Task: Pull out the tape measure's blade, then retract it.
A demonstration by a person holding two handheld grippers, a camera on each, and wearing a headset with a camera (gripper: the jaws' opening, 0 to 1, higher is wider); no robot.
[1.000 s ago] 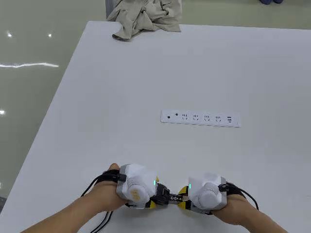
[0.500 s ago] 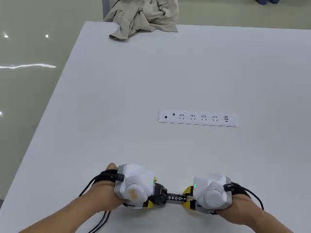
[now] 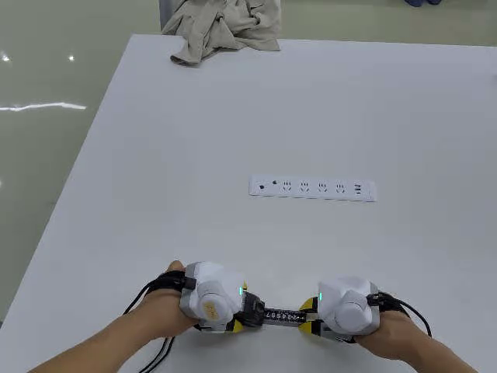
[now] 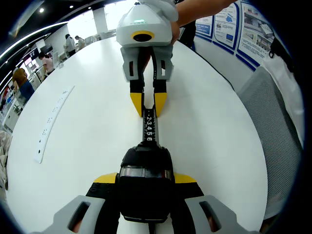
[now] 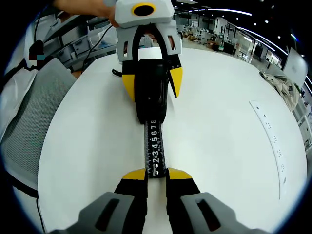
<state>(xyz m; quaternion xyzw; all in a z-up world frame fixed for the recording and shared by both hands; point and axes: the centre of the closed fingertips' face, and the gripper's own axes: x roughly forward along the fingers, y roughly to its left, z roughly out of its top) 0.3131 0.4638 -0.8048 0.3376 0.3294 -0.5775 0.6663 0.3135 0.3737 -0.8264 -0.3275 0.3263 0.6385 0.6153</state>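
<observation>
A black tape measure case sits between the yellow-tipped jaws of my left gripper, which is shut on it. Its black blade with white numbers runs out over the white table to my right gripper. That gripper is shut on the blade's end. In the right gripper view the case stands ahead, held by the left gripper. In the left gripper view the right gripper pinches the blade. Both grippers lie low at the table's near edge.
A white power strip lies mid-table beyond the grippers. A crumpled beige cloth rests at the table's far left corner. A grey mesh chair stands beside the near edge. Cables trail from the left hand.
My right gripper has drawn rightward, away from the left one, and more of the blade shows between them. The left gripper and case have stayed put.
</observation>
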